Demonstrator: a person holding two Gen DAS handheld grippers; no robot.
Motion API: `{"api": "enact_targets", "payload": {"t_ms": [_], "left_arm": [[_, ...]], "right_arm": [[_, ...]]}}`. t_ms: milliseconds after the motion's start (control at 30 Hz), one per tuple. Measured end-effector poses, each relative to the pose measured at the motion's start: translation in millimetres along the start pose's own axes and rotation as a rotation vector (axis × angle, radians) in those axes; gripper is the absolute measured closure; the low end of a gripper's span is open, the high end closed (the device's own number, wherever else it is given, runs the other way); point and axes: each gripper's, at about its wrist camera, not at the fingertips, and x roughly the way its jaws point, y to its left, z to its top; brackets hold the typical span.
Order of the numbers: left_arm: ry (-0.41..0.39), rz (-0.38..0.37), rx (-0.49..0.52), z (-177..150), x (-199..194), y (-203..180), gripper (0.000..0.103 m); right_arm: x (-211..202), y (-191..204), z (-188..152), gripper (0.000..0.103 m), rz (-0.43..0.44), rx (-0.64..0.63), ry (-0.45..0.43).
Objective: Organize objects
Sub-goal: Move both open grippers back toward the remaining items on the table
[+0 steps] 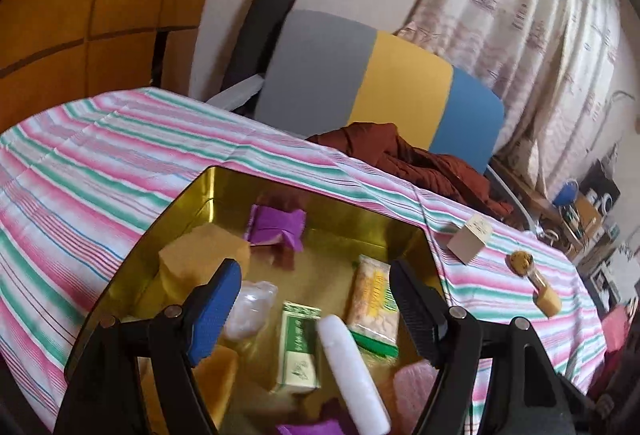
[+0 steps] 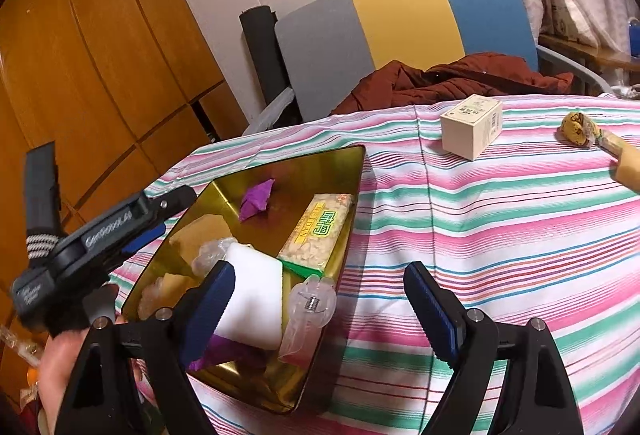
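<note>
Your left wrist camera sits close above the gold tin (image 1: 224, 187), looking down into it and across the striped bench (image 1: 100, 163) toward the chair (image 1: 400, 83). Your right wrist camera looks from the tin's (image 2: 352, 203) right side, a little farther back, facing the same chair (image 2: 400, 7). Both views share the tin, the small box (image 1: 468, 239) (image 2: 472, 125) and the chair.
</note>
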Motion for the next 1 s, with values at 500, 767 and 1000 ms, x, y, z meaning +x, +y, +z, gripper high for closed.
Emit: {"api": "enact_targets", "payload": {"t_ms": [500, 767, 1000], "left_arm": [[0.024, -0.197, 0.195, -23, -16, -81, 0.025], [0.093, -0.303, 0.303, -48, -15, -140, 0.025], [0.199, -0.372, 0.362, -78, -2, -181, 0.025]], "right_arm": [[-18, -62, 11, 0.015, -0.151, 0.069, -0.032], [-29, -135, 13, 0.013, -0.296, 0.129, -0.029], [-39, -220, 17, 0.013, -0.425, 0.264, -0.024]]}}
